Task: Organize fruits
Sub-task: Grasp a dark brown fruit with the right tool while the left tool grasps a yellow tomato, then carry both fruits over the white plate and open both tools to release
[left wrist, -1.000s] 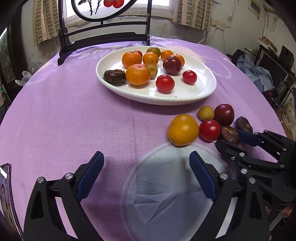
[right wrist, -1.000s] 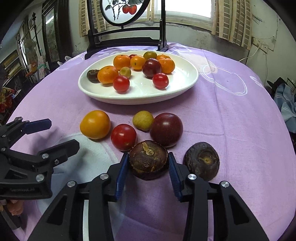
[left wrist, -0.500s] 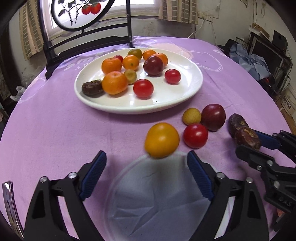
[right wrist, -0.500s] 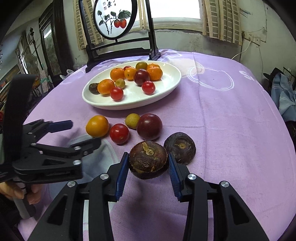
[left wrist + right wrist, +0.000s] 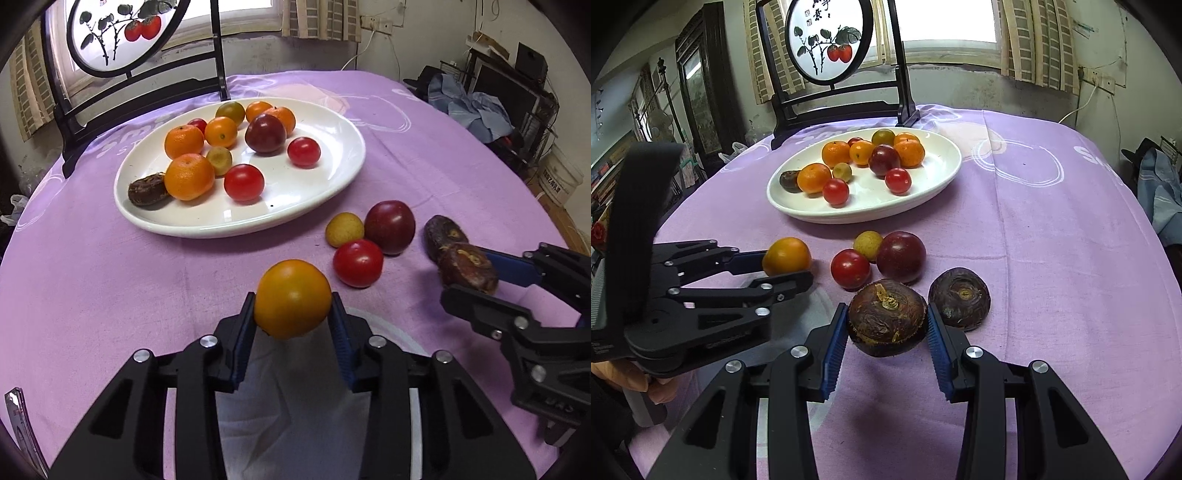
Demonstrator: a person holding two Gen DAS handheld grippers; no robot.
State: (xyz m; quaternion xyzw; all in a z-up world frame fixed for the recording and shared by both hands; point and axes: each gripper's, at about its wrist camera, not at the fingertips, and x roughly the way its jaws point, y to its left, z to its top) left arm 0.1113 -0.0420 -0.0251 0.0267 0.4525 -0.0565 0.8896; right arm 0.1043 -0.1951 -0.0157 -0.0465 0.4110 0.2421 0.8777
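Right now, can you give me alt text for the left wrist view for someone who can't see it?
The left hand-held gripper clamps a round orange-yellow fruit above a purple tablecloth. Behind it, an oval white plate holds oranges, red tomatoes and dark fruits. On the right, the right hand-held gripper holds a dark brown wrinkled fruit.

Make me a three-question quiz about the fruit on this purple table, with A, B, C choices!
1. Where does the second brown fruit lie?
A. on the plate
B. on the cloth beside the right gripper
C. in the left gripper

2. How many loose fruits lie on the cloth, held by no gripper?
A. four
B. one
C. seven

3. What is the left gripper doing?
A. hanging open
B. gripping an orange-yellow fruit
C. gripping a red tomato

Answers:
1 B: it rests on the tablecloth, off the white plate.
2 A: red, yellow, dark red, brown.
3 B: its fingers press the orange-yellow fruit.
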